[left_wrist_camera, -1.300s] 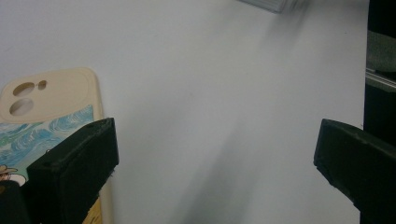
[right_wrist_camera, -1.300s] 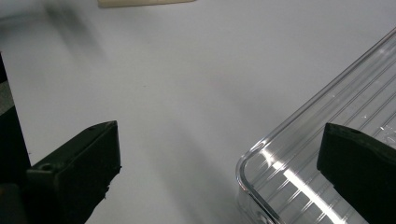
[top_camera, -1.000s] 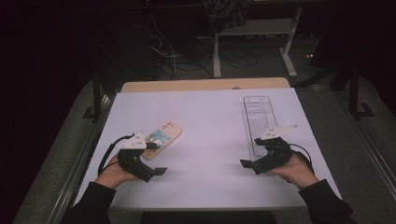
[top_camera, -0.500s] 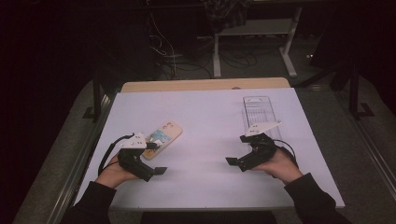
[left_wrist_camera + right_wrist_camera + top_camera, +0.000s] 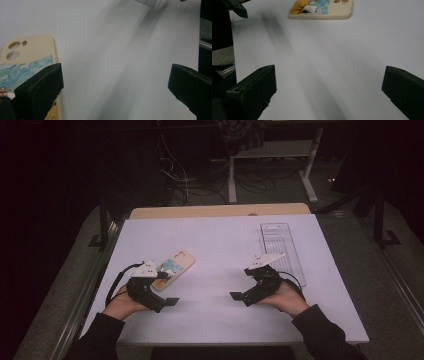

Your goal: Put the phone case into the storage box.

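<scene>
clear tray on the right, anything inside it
The clear tray looks empty in the high view: only the white table shows through it. Its near end sits behind the right gripper, so that part is hidden.

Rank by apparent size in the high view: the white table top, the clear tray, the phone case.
1. White table top, largest by far.
2. Clear tray, long and narrow.
3. Phone case, smallest, though the left gripper hides part of it.

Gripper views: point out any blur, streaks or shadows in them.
Left gripper view: soft grey streaks run diagonally across the white table, and the clear tray at the top is smeared. Right gripper view: similar streaks; the phone case stays fairly sharp.
</scene>
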`<control>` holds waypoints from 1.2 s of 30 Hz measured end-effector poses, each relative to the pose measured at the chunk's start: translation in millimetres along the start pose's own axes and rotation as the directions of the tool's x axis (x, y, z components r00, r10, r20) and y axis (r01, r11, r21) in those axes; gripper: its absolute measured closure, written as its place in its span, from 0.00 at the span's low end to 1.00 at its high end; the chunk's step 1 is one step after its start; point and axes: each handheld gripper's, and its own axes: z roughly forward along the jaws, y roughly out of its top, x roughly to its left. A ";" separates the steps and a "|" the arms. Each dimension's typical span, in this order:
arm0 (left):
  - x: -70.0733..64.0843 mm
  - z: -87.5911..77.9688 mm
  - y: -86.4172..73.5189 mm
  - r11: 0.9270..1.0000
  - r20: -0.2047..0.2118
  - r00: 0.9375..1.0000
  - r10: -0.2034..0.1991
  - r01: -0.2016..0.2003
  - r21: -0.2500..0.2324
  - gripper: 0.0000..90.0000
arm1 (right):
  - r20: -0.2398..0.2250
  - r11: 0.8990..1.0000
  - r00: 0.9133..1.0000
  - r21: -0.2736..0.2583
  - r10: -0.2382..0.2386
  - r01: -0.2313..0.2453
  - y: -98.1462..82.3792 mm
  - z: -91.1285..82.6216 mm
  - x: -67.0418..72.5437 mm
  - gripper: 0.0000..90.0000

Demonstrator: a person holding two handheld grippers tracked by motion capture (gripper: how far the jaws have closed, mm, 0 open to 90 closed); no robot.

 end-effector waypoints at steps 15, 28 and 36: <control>14.8 5.1 7.9 0.999 -0.027 1.000 0.008 -0.007 0.031 0.00 | -0.017 1.000 1.000 -0.024 -0.015 0.015 -3.9 18.6 8.0 0.00; 28.3 5.3 26.1 1.000 -0.055 0.998 0.011 -0.011 -0.001 0.00 | -0.042 1.000 0.999 -0.021 -0.004 0.003 -4.8 29.1 7.6 0.00; 36.0 2.9 39.0 0.999 -0.061 0.998 0.019 -0.020 -0.028 0.05 | -0.060 0.999 0.998 -0.020 -0.031 0.030 -1.1 36.9 13.1 0.00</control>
